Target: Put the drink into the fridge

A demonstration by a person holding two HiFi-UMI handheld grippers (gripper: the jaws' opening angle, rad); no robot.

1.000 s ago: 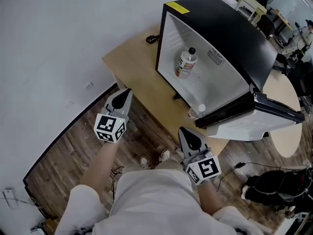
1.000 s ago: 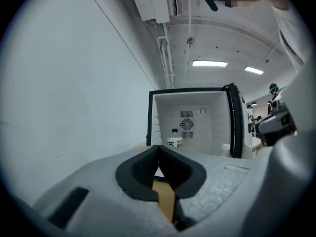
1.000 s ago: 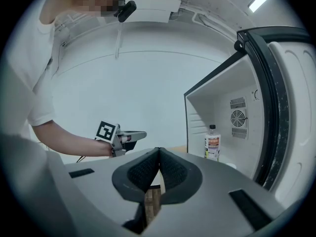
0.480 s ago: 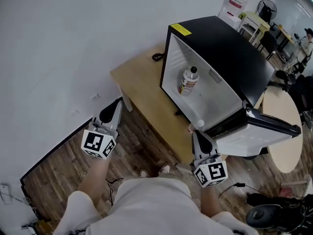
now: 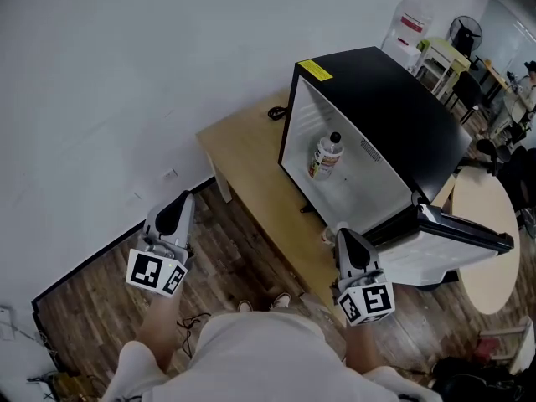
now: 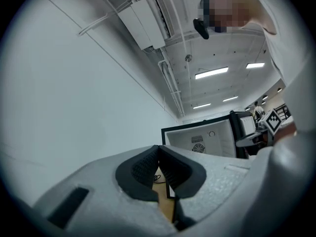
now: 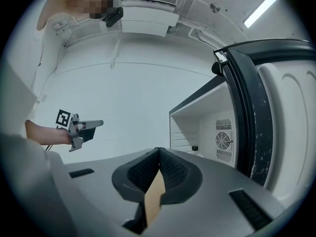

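The drink, a clear bottle (image 5: 325, 155) with a dark cap and a label, stands inside the black mini fridge (image 5: 394, 99), which sits on a wooden table (image 5: 243, 166) with its door (image 5: 456, 241) swung open. Only the bottle's cap (image 7: 194, 148) shows in the right gripper view. My left gripper (image 5: 185, 198) hangs over the floor left of the table, shut and holding nothing. My right gripper (image 5: 344, 234) is at the table's near edge below the fridge opening, also shut and holding nothing. Each gripper view shows the pads pressed together, left gripper (image 6: 159, 148) and right gripper (image 7: 158, 151).
A black cable (image 5: 276, 111) lies on the table behind the fridge. A round table (image 5: 490, 224) stands right of the open door. Chairs and a fan (image 5: 463, 32) are at the far right. A white wall runs along the left, and a small pale object (image 5: 327, 236) sits by the right gripper.
Both grippers have drawn back from the table toward me. The left one has dropped down and to the left. The bottle stays in the fridge.
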